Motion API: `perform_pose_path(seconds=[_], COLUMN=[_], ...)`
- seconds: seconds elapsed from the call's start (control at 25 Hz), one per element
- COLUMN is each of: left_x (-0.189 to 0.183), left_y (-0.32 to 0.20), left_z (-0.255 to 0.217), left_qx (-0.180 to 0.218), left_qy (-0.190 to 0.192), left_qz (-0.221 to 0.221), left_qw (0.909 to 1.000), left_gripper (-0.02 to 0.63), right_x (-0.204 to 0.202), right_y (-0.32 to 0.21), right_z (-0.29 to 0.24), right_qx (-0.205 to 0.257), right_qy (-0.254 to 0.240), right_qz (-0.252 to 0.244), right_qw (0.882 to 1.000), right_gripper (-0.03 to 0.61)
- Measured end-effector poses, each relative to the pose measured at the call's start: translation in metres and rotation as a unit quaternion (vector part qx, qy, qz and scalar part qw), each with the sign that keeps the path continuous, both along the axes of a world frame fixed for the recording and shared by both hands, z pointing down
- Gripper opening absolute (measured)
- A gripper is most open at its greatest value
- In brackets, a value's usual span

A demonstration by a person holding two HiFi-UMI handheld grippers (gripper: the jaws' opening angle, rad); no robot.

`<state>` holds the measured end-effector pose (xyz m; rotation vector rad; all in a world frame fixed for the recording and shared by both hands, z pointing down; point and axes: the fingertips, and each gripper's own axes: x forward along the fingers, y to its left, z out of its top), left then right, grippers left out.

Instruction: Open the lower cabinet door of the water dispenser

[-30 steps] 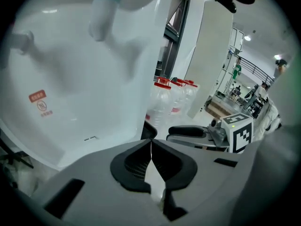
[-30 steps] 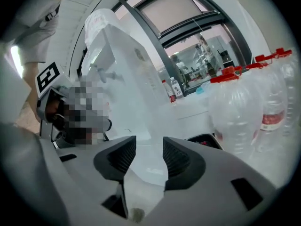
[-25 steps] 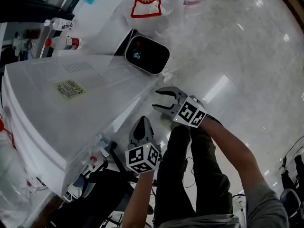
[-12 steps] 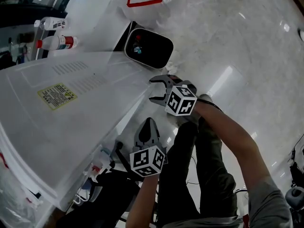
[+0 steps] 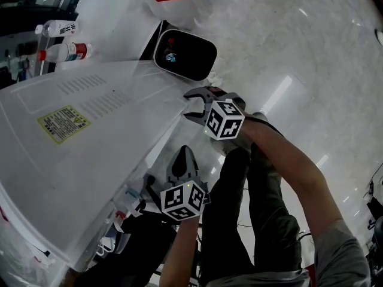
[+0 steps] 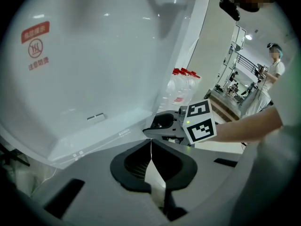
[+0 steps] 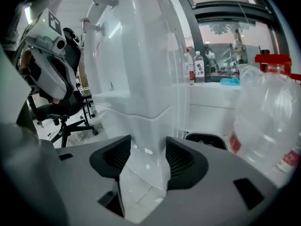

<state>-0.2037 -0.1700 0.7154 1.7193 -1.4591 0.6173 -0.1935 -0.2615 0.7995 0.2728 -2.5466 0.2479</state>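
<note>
The white water dispenser (image 5: 90, 160) fills the left of the head view, seen from above. My right gripper (image 5: 192, 104) reaches to its near corner. In the right gripper view the lower cabinet's vertical door edge (image 7: 148, 140) stands between the jaws of the right gripper (image 7: 148, 157). The jaws are closing, and the white edge spans the gap from pad to pad. My left gripper (image 5: 183, 155) hangs lower down by the dispenser's front, shut with nothing in it. The left gripper (image 6: 151, 147) looks along the white front panel (image 6: 94, 69) toward the right gripper (image 6: 160, 126).
A black-topped appliance (image 5: 184, 55) sits on the floor beyond the dispenser's corner. Two bottles (image 5: 63, 52) stand on a ledge behind. A big clear water jug (image 7: 268, 117) is at the right, an office chair (image 7: 61, 112) at the left. A person (image 6: 275, 65) stands far off.
My right gripper has moved up and left in the head view to the dispenser's corner and rolled. The left gripper has shifted slightly, staying shut.
</note>
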Motion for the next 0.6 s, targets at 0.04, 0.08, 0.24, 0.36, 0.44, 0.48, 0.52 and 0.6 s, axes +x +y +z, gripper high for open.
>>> perform_pose_path(seconds=[0.04,0.08,0.24,0.36,0.44,0.48,0.52,0.6], left_x=[-0.001,-0.001,0.005,0.009,0.010,0.011,0.013,0.018], left_y=[0.000,-0.001,-0.002,-0.001,0.001,0.002,0.003,0.005], left_z=[0.001,0.001,-0.004,-0.009,-0.010,-0.011,-0.011,-0.012], left_qx=[-0.001,-0.002,-0.002,0.000,0.000,0.001,0.003,0.006], left_qy=[0.000,0.001,-0.001,-0.007,-0.014,-0.020,-0.028,-0.048], left_qz=[-0.003,-0.006,-0.002,0.005,0.013,0.022,0.038,0.085], left_qw=[1.0000,1.0000,1.0000,1.0000,0.9998,0.9996,0.9989,0.9951], left_gripper=[0.011,0.011,0.011,0.011,0.011,0.011,0.011,0.011], right_x=[0.000,0.000,0.002,0.009,0.015,0.018,0.021,0.026], right_y=[0.000,0.001,0.003,0.012,0.021,0.025,0.028,0.035], right_z=[0.000,0.000,-0.001,-0.001,-0.001,-0.002,-0.002,-0.002], right_qx=[0.000,-0.001,-0.005,-0.015,-0.022,-0.025,-0.028,-0.035], right_qy=[0.001,0.002,0.007,0.008,0.006,0.004,0.002,0.001], right_qz=[0.004,0.008,0.024,0.028,0.035,0.041,0.047,0.058], right_qw=[1.000,1.000,1.000,0.999,0.999,0.999,0.998,0.998], right_gripper=[0.238,0.235,0.235,0.231,0.222,0.221,0.219,0.218])
